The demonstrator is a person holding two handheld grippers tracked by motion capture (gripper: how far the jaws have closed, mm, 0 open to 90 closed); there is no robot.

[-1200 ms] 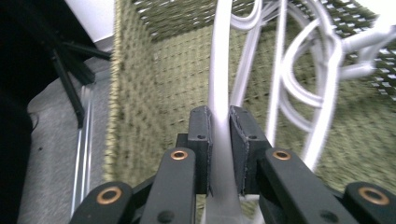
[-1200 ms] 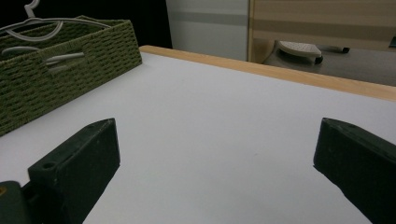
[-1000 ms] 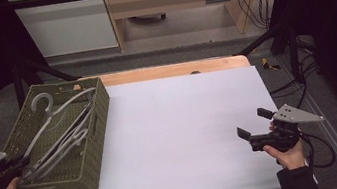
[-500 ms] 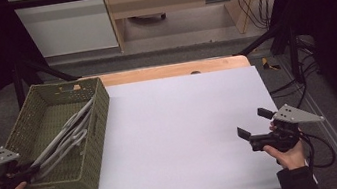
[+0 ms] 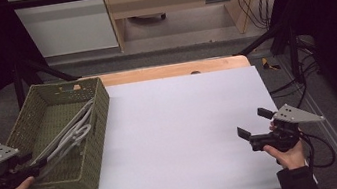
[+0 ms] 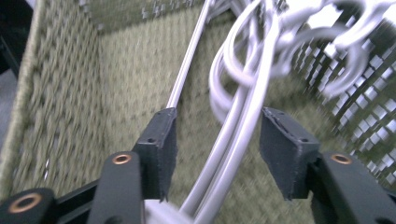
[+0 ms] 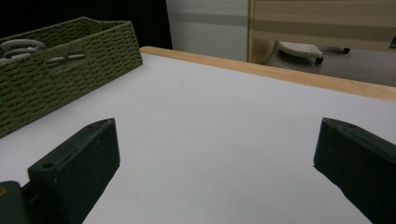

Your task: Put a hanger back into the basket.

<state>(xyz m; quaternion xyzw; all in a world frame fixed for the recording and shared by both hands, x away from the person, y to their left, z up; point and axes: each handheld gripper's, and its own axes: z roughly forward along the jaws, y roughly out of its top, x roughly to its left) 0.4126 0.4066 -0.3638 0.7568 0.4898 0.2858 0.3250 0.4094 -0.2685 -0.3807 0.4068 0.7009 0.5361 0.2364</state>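
Note:
Several white plastic hangers (image 5: 73, 131) lie slanted in the green woven basket (image 5: 99, 135) at the table's left, their hooks (image 6: 327, 42) toward its far end. My left gripper (image 5: 39, 165) sits at the basket's near left corner. Its jaws have just been opening. In the left gripper view the hanger rods (image 6: 243, 126) pass between the pads (image 6: 163, 140) with a gap on each side, so my left gripper (image 6: 217, 149) is open. Low over the white tabletop at the right, my right gripper (image 5: 253, 122) is open and holds nothing (image 7: 217, 154).
The white tabletop (image 5: 186, 122) stretches between the basket and my right hand, with a wooden strip (image 5: 178, 69) along its far edge. In the right gripper view the basket (image 7: 70, 60) stands far left, with hanger hooks (image 7: 21, 45) over its rim. Cables lie on the floor at right.
The hangers have come down from above the basket's rim and now lie inside it. My left gripper has opened off them. The right gripper has not moved.

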